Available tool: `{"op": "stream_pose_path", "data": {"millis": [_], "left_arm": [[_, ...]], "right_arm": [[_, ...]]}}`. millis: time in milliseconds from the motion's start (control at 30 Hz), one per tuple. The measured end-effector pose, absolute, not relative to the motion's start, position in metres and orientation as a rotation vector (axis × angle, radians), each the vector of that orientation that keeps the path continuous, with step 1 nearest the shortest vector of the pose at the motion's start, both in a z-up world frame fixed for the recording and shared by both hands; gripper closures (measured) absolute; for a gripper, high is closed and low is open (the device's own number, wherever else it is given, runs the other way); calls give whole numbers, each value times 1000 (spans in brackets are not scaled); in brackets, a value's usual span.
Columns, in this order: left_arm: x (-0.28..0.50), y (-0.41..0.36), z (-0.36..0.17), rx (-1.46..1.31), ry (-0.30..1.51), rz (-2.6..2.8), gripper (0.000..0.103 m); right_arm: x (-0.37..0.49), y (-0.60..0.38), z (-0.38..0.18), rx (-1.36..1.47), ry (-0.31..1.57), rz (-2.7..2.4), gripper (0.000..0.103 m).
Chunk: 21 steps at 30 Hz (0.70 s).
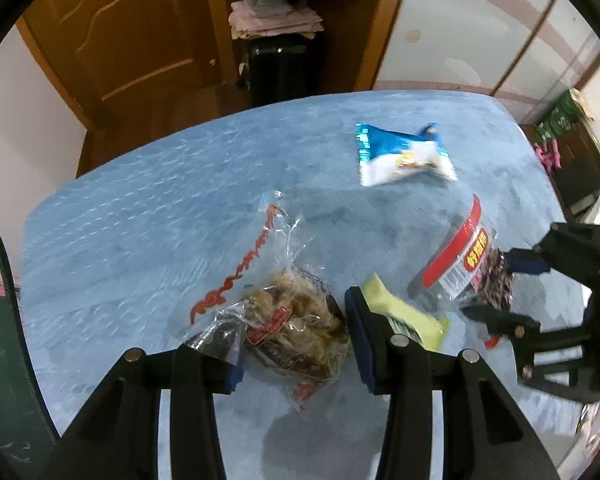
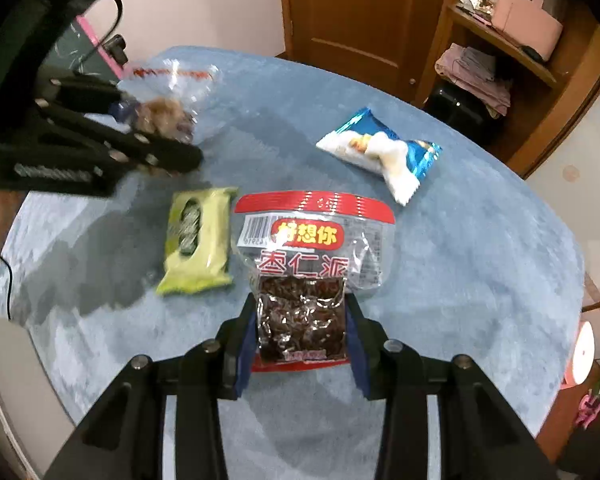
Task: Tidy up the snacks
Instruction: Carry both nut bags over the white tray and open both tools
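Observation:
On the round table with a blue cloth (image 1: 140, 200) lie several snack packets. My left gripper (image 1: 296, 356) is shut on a clear bag of brown snacks (image 1: 296, 320), which hangs just above the cloth and casts a shadow under it. My right gripper (image 2: 302, 344) is shut on the dark lower end of a red-and-clear date packet (image 2: 308, 264). From the left wrist view the right gripper (image 1: 500, 288) holds that packet (image 1: 460, 264) tilted at the right. A green packet (image 2: 196, 240) lies between the two grippers. A blue-and-white packet (image 2: 380, 152) lies farther back.
Beyond the table's far edge stand a wooden door (image 1: 132, 32) and a wooden shelf with folded cloth (image 1: 272, 16) above a black bin (image 1: 280, 68). A pink lamp (image 2: 580, 352) sits low at the right. Bare cloth (image 2: 480, 260) spreads right of the date packet.

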<state>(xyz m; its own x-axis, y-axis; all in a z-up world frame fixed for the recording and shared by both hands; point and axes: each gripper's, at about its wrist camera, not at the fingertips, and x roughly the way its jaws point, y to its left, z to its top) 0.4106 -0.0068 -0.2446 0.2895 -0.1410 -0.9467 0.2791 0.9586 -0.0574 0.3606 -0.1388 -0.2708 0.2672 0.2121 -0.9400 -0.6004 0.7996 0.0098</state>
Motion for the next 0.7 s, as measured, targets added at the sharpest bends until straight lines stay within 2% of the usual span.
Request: {"op": "stream_pose_path", "data": {"millis": [200, 700], "left_arm": [[375, -3, -191, 132, 1193, -295, 61], [240, -13, -21, 63, 966, -321, 61]], "right_arm": [[334, -147, -233, -386, 1130, 553, 63], [211, -146, -66, -336, 893, 497, 63]]}}
